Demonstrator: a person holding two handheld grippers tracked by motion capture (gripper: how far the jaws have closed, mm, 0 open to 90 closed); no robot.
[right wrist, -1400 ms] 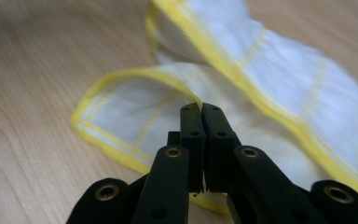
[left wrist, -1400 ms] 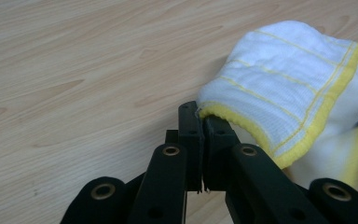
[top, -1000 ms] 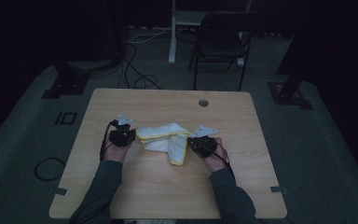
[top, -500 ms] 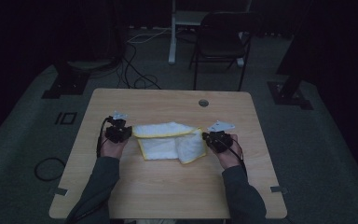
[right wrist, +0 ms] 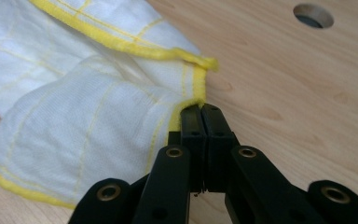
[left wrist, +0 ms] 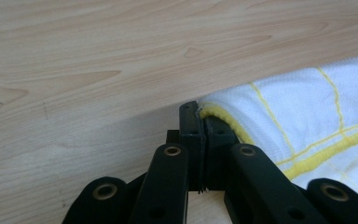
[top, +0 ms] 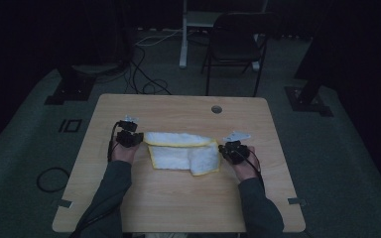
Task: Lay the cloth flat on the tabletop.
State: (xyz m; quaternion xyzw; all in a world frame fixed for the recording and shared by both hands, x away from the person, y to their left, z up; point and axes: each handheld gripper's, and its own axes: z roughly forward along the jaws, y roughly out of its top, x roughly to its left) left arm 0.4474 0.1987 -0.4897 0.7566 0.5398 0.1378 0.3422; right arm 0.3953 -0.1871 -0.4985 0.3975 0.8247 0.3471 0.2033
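A white cloth with yellow hems [top: 183,151] lies stretched across the middle of the wooden table [top: 188,203]. My left gripper [top: 138,139] pinches the cloth's left corner. Seen along its own jaws, the left gripper [left wrist: 200,109] is shut on the yellow hem of the cloth [left wrist: 303,116]. My right gripper [top: 223,149] holds the cloth's right end. In the right gripper view the right gripper [right wrist: 200,111] is shut on a yellow-edged corner, with the cloth [right wrist: 74,126] folded over itself to the left.
A round cable hole [top: 217,109] sits near the table's far edge, also seen as a hole [right wrist: 313,15] in the right gripper view. A dark chair [top: 233,44] and cables [top: 144,74] are on the floor behind the table.
Both grippers have moved apart, the left one leftward and the right one rightward, pulling the bunched cloth out into a longer strip.
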